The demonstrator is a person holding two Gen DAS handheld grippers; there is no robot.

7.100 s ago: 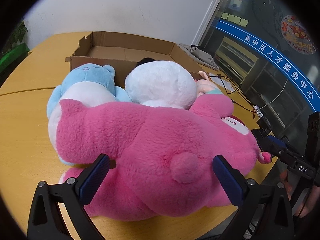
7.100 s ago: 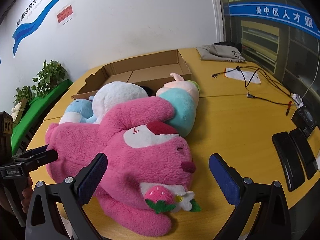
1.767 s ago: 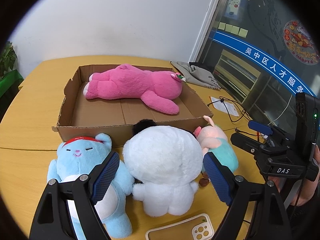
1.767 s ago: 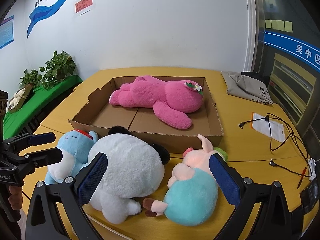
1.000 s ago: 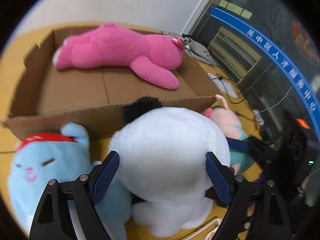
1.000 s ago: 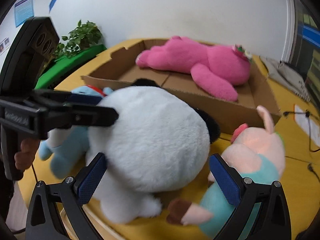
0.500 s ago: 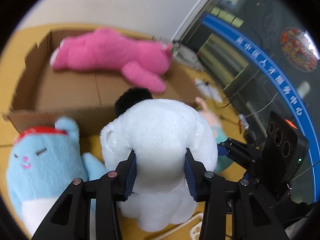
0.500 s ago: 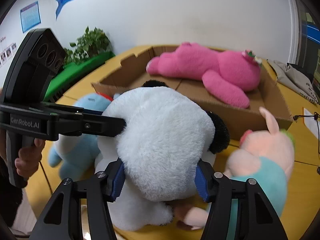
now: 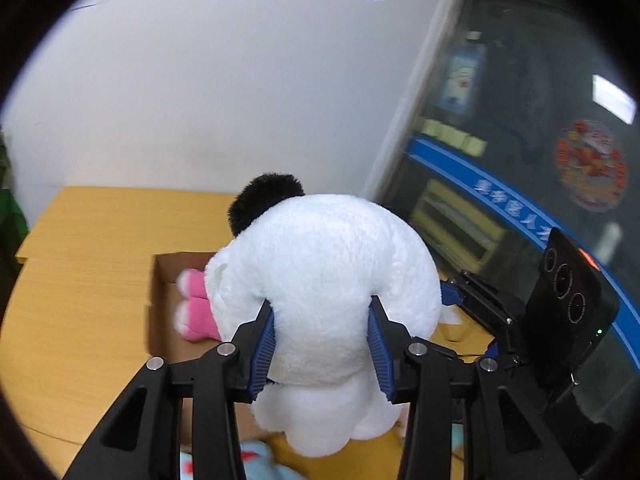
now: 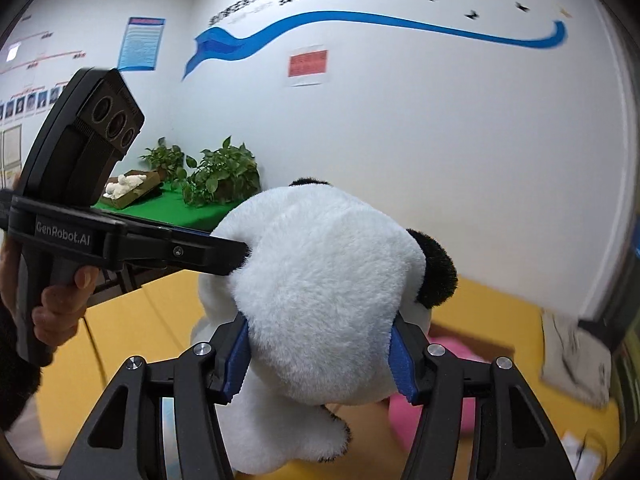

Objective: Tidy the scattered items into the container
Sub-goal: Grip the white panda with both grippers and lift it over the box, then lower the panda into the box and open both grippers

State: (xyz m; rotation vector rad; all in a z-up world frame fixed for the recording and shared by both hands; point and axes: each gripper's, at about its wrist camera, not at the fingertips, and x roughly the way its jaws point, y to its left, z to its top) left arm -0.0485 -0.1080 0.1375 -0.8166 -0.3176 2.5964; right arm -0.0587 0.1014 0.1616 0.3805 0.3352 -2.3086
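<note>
Both the left gripper point(image 9: 320, 344) and right gripper point(image 10: 320, 356) have fingers squeezed into the white panda plush point(image 9: 324, 300), held aloft near the cardboard box point(image 9: 160, 300), and soft fur could slip if either hand drifts apart.

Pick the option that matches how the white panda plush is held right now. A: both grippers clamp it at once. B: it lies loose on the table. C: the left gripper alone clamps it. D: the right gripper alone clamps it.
A: the left gripper and the right gripper each squeeze the white panda plush between their blue pads, denting its fur.
</note>
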